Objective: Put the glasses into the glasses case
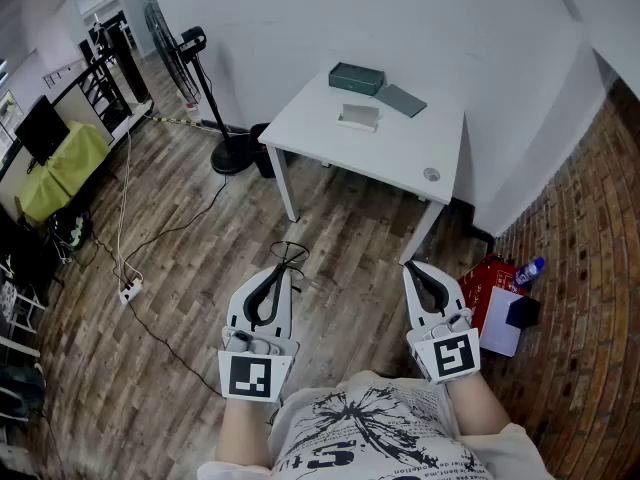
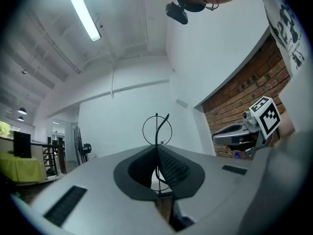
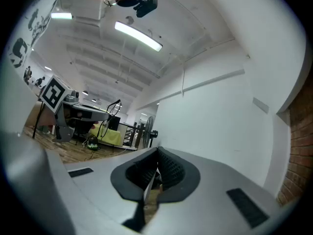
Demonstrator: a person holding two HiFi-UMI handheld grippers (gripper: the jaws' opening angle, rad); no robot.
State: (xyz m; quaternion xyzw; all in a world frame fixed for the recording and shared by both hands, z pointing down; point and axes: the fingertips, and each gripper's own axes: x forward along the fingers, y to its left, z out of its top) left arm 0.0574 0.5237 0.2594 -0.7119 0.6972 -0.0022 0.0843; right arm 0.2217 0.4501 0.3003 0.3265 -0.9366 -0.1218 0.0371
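Head view: left tongs (image 1: 284, 270) level, forward-pointing, clenched on glasses (image 1: 290, 253); right tongs (image 1: 413, 267) alongside, level, clenched empty.

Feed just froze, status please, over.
Left gripper shut on glasses; right gripper shut, empty. Glasses case on table, far ahead. Only wood floor between.

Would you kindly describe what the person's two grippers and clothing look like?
The left gripper and right gripper are light grey, with black ribbed pads and a cube bearing black-and-white square markers. The person wears a white T-shirt with black print.
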